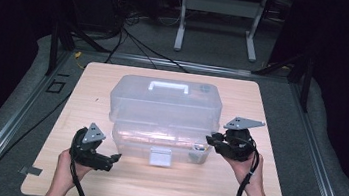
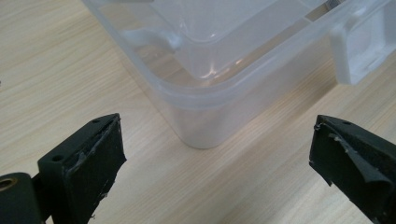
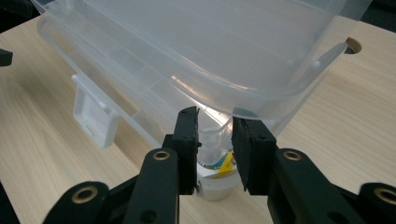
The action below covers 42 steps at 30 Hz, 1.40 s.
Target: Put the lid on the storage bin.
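Observation:
A clear plastic storage box (image 1: 157,141) stands mid-table with its lid (image 1: 167,102) raised behind it; the lid carries a white handle (image 1: 168,86). A white latch (image 1: 160,156) hangs at the front wall. My left gripper (image 1: 113,162) is open and empty, and in the left gripper view its jaws (image 2: 217,154) stand wide apart before the box's front left corner (image 2: 201,121). My right gripper (image 1: 211,140) is at the front right corner. There its pads (image 3: 215,135) stand close on either side of a small clear bottle (image 3: 217,156) with a yellow and blue label, resting in the box corner.
The box sits on a light wooden table (image 1: 101,185) with bare wood to the left, right and front. A round hole (image 3: 353,45) marks the tabletop in the right gripper view. Cables (image 1: 134,42) and a white stand (image 1: 220,13) lie on the floor beyond the far edge.

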{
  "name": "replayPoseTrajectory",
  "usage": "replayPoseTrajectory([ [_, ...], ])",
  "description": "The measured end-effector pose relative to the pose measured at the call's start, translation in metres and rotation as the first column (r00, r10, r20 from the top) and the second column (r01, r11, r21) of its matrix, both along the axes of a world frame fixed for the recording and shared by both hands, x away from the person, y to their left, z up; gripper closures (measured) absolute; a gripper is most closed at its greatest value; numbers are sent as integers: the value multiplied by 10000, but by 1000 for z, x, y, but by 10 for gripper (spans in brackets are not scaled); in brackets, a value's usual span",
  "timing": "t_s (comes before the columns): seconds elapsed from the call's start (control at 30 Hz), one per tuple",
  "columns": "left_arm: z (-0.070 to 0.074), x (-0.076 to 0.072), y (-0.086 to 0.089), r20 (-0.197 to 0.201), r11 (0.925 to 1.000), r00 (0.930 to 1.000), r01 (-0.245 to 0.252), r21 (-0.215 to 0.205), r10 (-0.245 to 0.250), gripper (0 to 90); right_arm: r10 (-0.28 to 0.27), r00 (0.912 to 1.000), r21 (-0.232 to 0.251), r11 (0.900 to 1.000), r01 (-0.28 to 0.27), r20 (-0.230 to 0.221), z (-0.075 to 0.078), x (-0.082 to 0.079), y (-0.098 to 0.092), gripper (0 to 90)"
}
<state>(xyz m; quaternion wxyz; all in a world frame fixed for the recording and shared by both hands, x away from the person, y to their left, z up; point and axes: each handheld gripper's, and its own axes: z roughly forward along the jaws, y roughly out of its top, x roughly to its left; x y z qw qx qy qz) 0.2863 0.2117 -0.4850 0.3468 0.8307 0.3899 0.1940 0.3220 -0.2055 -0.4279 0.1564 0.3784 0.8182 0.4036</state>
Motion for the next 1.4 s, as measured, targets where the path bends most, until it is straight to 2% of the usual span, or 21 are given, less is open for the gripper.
replayPoseTrajectory([
  [0.17,-5,-2,2,-105,9999,9999,-102,33,102,29,-99,9999,-306,9995,102,95,-5,-6,0,709],
  [0.33,-10,-1,4,-203,9998,9997,-132,139,135,28,-129,9999,-391,9991,131,68,-10,-8,-1,706],
  [0.87,-23,3,1,-494,9995,9986,-167,271,180,23,-288,9982,-626,9977,255,-526,-34,-11,0,690],
  [1.1,-24,3,2,-526,9994,9982,-274,221,285,21,-481,9963,-887,9952,417,-707,-37,-11,-3,667],
  [1.2,-25,4,2,-552,9993,9981,-259,259,273,21,-457,9961,-927,9949,387,-751,-39,-13,-3,663],
  [1.23,-25,3,2,-548,9993,9981,-271,255,285,21,-332,9961,-787,9965,267,-820,-40,-12,-4,664],
  [1.27,-24,3,2,-545,9993,9981,-261,267,275,21,-450,9956,-1002,9943,368,-816,-41,-12,-3,656],
  [1.4,-24,3,3,-495,9992,9983,-310,251,322,20,-436,9960,-1088,9934,349,-785,-41,-13,-3,651],
])
